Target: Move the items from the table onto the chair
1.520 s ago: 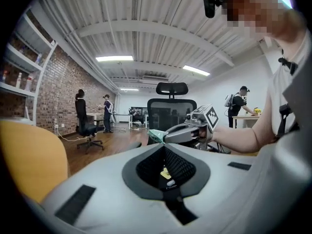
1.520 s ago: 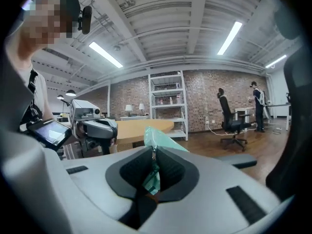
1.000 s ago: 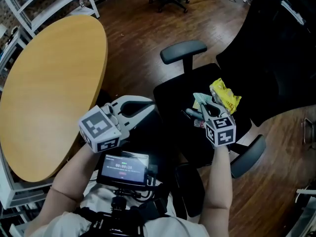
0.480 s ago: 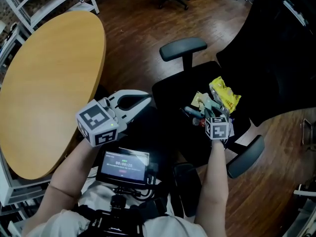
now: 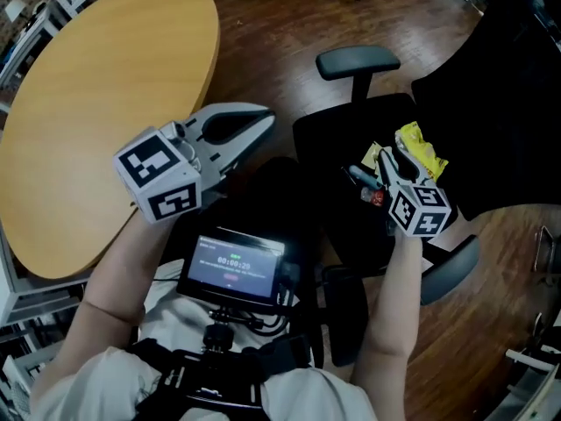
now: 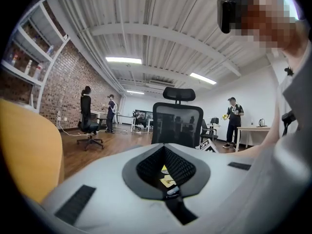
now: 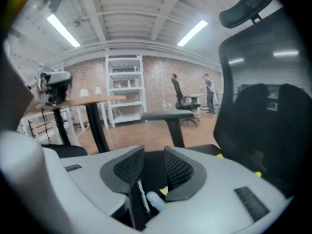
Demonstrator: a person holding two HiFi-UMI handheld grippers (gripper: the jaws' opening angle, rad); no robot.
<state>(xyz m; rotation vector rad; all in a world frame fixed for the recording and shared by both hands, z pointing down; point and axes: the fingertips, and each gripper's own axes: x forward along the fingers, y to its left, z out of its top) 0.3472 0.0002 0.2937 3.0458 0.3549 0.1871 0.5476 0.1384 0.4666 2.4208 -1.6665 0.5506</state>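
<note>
Items (image 5: pixel 370 175), a yellow packet (image 5: pixel 421 147) among them, lie clustered on the black chair (image 5: pixel 326 167) seat, between its two armrests. The right gripper (image 5: pixel 392 160) hangs just over them, jaws spread, pinching nothing. The left gripper (image 5: pixel 261 119), jaws pressed together, hovers between the chair and the round wooden table (image 5: pixel 88 103), above a small screen (image 5: pixel 235 266).

The screen (image 5: pixel 232 268) at the person's chest showed a short row of light digits set like a clock, beginning with zeros. Its last digits were too small to be sure of. A smaller line under that row could not be read. The left cube (image 5: pixel 158 175) and the right cube (image 5: pixel 419 210) bore black-and-white square markers, with no letters or numbers. No print could be made out on the yellow packet (image 5: pixel 421 147).
</note>
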